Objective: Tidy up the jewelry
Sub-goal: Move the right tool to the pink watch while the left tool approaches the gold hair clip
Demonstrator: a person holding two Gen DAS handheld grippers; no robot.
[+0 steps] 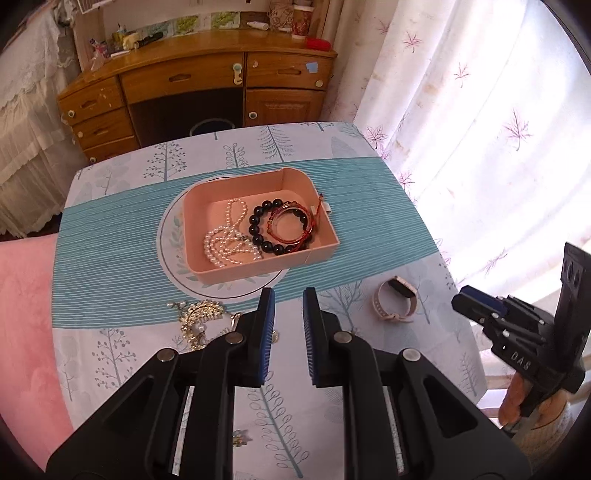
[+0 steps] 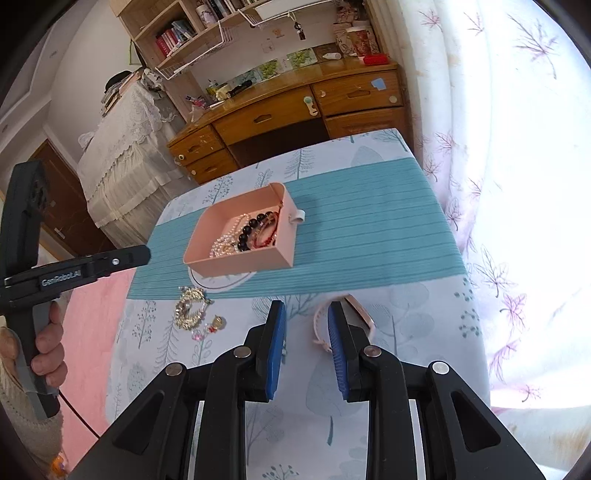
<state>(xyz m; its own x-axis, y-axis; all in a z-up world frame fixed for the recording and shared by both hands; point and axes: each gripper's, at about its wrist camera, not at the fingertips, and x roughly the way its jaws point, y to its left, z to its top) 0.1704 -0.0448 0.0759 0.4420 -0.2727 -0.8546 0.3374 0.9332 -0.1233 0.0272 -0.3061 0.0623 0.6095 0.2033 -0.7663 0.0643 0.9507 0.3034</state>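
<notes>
I am holding both tongs, left and right, narrowly parted and empty; pink tray sitting mid-frame, watch lying lower right.

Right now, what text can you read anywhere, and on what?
"DAS" on the right gripper body, seen from the left wrist.
"GenRobot.AI" on the left gripper body, seen from the right wrist.
Book spines on the shelf: too small to read.
Watch face: no readable text.
</notes>
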